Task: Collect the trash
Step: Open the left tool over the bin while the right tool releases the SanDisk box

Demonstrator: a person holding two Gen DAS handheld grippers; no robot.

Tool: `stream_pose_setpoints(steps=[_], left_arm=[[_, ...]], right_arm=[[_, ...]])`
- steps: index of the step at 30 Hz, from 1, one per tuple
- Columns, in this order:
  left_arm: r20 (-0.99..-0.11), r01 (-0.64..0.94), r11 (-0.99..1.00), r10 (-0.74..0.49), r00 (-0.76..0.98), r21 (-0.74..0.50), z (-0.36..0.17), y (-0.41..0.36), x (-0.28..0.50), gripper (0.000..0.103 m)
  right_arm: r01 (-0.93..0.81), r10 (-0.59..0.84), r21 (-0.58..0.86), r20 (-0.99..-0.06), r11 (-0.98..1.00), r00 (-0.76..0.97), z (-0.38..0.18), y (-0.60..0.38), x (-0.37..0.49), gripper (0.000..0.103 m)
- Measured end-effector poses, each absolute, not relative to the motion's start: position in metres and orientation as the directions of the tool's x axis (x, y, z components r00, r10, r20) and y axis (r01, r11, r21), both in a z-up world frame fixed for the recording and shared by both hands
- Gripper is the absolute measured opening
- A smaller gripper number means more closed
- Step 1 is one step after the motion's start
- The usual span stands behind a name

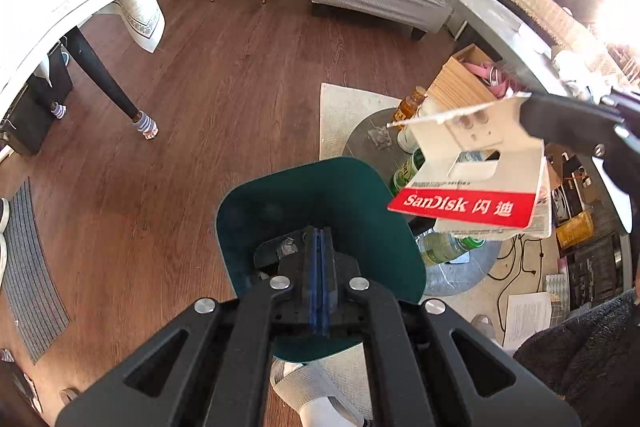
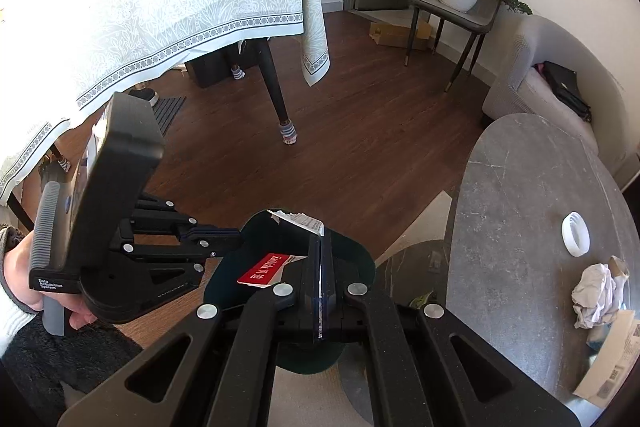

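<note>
Green bin point(image 1: 280, 195) beneath SanDisk card packaging point(image 1: 472, 183).

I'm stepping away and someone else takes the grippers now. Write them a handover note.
Right gripper: shut on the SanDisk card packaging, held over the green bin.
Left gripper: shut, nothing between its fingers, pointing down into the same bin.
Done: the packaging is picked up and brought to the bin; not yet dropped.
Left: release it into the bin, then fetch the crumpled paper and the white ring on the grey table. Bottles stand on the low shelf beside the bin.
</note>
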State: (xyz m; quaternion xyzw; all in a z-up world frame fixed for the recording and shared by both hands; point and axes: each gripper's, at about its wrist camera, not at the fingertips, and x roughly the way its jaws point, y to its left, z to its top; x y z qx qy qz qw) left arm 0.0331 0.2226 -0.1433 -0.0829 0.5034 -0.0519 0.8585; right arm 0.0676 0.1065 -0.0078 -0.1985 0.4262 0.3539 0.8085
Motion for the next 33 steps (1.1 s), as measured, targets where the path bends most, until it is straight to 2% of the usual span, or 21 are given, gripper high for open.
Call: stream_pose_setpoints(steps=[8,13,15,17,21,23,26,27,31,33], left_arm=[[-0.808,-0.06,0.979,-0.128,0.575,-0.197,-0.108,0.246,0.02,0.003],[-0.767,-0.057,0.973,-0.141,0.626,-0.225,-0.087,0.252,0.018,0.007],[-0.749,-0.054,0.97,-0.148,0.646,-0.239,-0.078,0.253,0.019,0.014],[-0.734,-0.058,0.967,-0.148,0.663,-0.247,-0.069,0.254,0.019,0.034],[-0.702,-0.075,0.962,-0.137,0.699,-0.262,-0.052,0.258,0.02,0.044],[-0.678,-0.079,0.957,-0.137,0.723,-0.278,-0.041,0.26,0.019,0.053],[-0.64,-0.086,0.952,-0.129,0.757,-0.292,-0.027,0.262,0.016,0.055],[-0.627,-0.089,0.952,-0.12,0.77,-0.292,-0.021,0.263,0.014,0.056],[-0.579,-0.107,0.951,-0.086,0.81,-0.291,-0.002,0.268,0.008,0.057],[-0.558,-0.113,0.947,-0.08,0.826,-0.302,0.004,0.27,0.007,0.058]], right_arm=[[-0.749,0.403,0.038,-0.86,0.661,0.312,-0.033,0.12,0.072,0.0],[-0.762,0.378,0.036,-0.883,0.647,0.279,-0.053,0.13,0.071,0.0],[-0.765,0.367,0.034,-0.89,0.644,0.27,-0.06,0.133,0.071,0.0],[-0.767,0.356,0.032,-0.897,0.641,0.26,-0.067,0.135,0.071,0.0],[-0.765,0.339,0.03,-0.907,0.643,0.25,-0.077,0.137,0.075,0.0],[-0.765,0.333,0.031,-0.911,0.643,0.243,-0.083,0.137,0.077,0.0],[-0.761,0.328,0.036,-0.915,0.648,0.236,-0.089,0.135,0.078,0.0],[-0.758,0.325,0.042,-0.917,0.651,0.229,-0.091,0.134,0.078,0.001],[-0.756,0.323,0.039,-0.917,0.654,0.232,-0.092,0.13,0.076,0.024],[-0.757,0.33,0.044,-0.915,0.652,0.231,-0.091,0.126,0.074,0.025]])
